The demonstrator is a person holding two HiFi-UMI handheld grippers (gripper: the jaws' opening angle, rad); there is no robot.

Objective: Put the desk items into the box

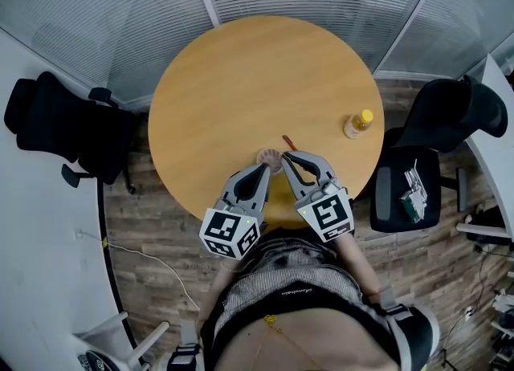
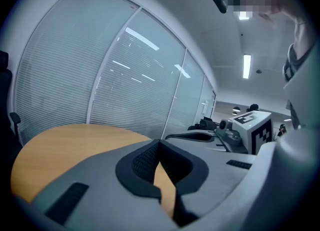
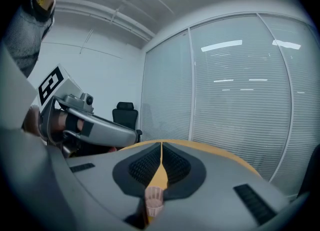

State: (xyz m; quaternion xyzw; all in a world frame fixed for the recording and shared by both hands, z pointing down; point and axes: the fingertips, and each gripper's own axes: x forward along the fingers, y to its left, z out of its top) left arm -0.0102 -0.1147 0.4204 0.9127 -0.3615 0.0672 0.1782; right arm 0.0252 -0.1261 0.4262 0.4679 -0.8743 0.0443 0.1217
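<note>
Grippers are held side by side over the near edge of a round wooden table (image 1: 241,80), their tips angled toward each other. On the left gripper (image 1: 265,169), the jaws are seen pressed together at the tips in the left gripper view, and only bare tabletop shows through the opening behind them. On the right gripper (image 1: 287,156), the jaws are likewise closed tip to tip. A small pink ribbed item (image 3: 154,201) is seen through the opening behind those tips, low in the right gripper view. Whether it is touched by the pads cannot be told. In the head view the same pink item (image 1: 271,157) is seen on the table just beside both gripper tips. A short brown stick (image 1: 288,143) lies on the wood just beyond the right gripper. A small bottle with a yellow cap (image 1: 358,124) stands upright near the table's right edge, well apart from the grippers. A black office chair (image 1: 72,132) is placed at the left of the table. A second black chair (image 1: 434,144) is placed at the right, with a packet (image 1: 414,193) lying on its seat.
</note>
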